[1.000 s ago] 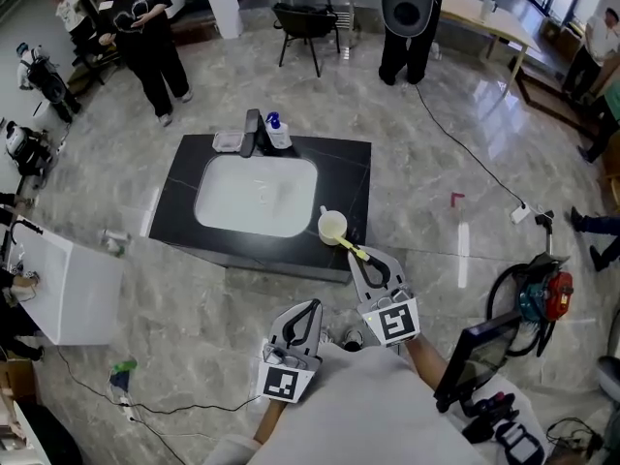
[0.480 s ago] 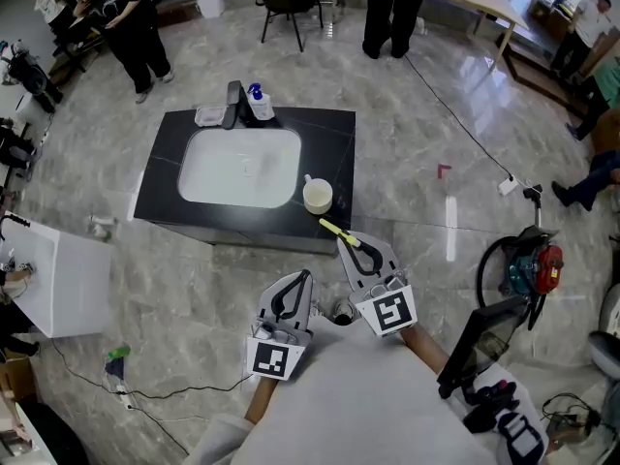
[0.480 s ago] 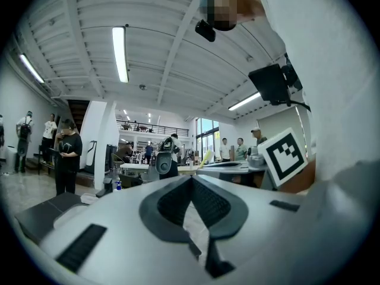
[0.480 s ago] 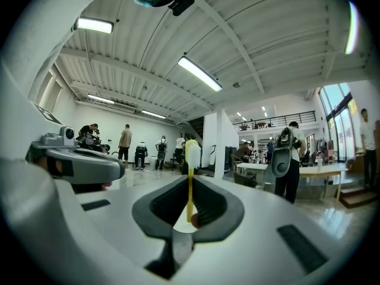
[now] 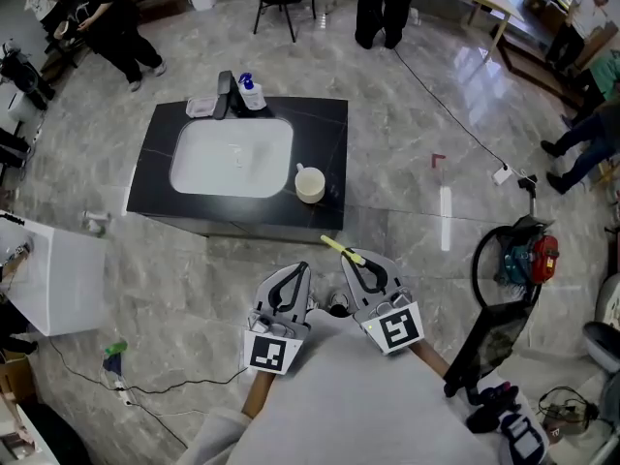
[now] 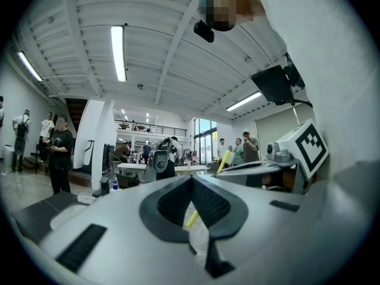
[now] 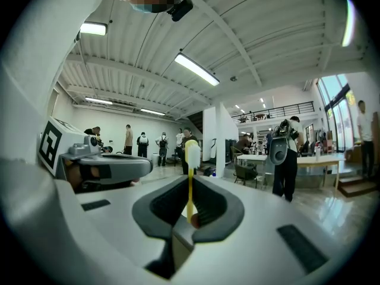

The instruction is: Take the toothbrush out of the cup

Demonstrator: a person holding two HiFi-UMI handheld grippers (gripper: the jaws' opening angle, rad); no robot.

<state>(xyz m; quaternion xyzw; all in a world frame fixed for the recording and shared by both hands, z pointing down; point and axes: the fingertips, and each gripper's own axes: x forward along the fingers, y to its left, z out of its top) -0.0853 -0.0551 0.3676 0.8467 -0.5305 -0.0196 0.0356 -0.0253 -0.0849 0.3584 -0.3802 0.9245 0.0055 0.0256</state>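
Note:
A cream cup [image 5: 310, 183] stands on the black counter [image 5: 329, 124], right of the white basin. My right gripper [image 5: 351, 258] is shut on a yellow toothbrush [image 5: 341, 251], held over the floor short of the counter's front edge and well clear of the cup. In the right gripper view the toothbrush [image 7: 190, 165] stands upright between the pads, white bristle head on top. My left gripper [image 5: 302, 270] hangs beside it on the left, shut and empty. In the left gripper view the jaws of the left gripper [image 6: 191, 180] meet at their tips, and the toothbrush [image 6: 222, 160] shows past them.
A white sink basin [image 5: 232, 158], a dark faucet [image 5: 226, 95], a soap bottle [image 5: 252, 93] and a small dish [image 5: 201, 108] sit on the counter. A white cabinet [image 5: 44, 279] stands at left. A red-and-teal machine [image 5: 531, 258] and floor cables lie at right. People stand at the back.
The right gripper has drawn back from the cup toward me, carrying the toothbrush away from the counter's front edge. The cup stays put. The left gripper has hardly moved.

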